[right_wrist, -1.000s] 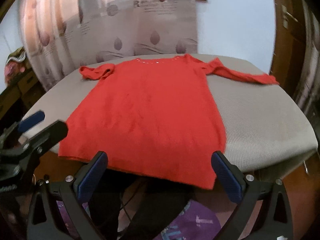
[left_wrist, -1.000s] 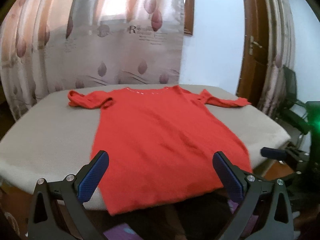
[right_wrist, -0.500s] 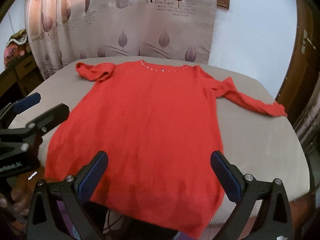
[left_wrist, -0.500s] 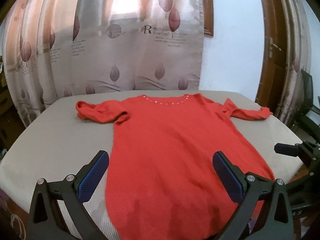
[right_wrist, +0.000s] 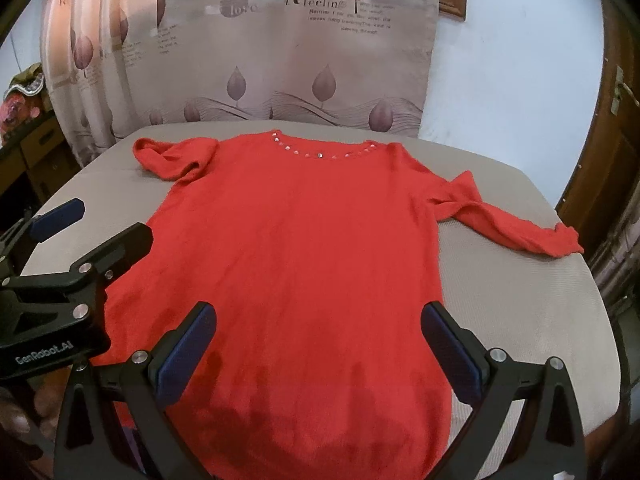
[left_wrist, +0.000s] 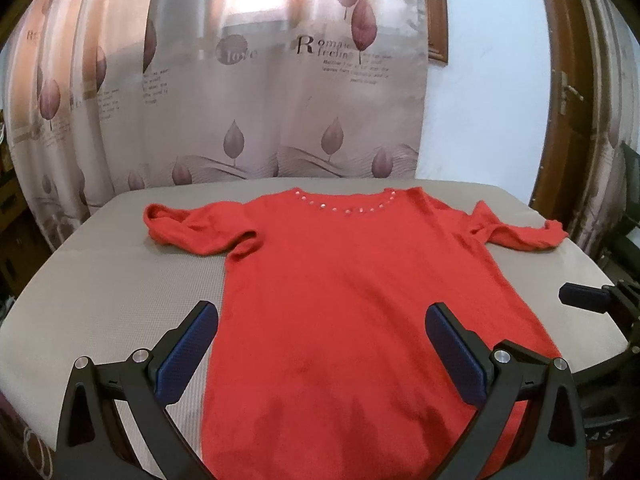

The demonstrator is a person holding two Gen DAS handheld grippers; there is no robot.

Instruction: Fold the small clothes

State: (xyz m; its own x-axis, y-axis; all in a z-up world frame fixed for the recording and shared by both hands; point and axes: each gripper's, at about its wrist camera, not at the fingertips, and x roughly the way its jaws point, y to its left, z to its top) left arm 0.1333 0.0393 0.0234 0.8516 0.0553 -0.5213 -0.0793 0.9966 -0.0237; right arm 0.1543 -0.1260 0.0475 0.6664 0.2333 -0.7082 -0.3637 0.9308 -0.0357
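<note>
Sweater: red sweater (left_wrist: pixel 352 300) lies flat on the tabletop (left_wrist: pixel 112 292), neckline at 12 o'clock.
Jaws: left gripper (left_wrist: pixel 320 350) and right gripper (right_wrist: pixel 318 350) spread wide over its lower half, empty.
Hidden: hem cut off at 6 o'clock.

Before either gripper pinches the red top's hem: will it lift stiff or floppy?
Likely floppy: the red top lies limp on the table, its left sleeve bunched. Probably light, thin knit. The hem overhangs the near edge, so a pull may drag the whole top. Both the left gripper and the right gripper are open.
</note>
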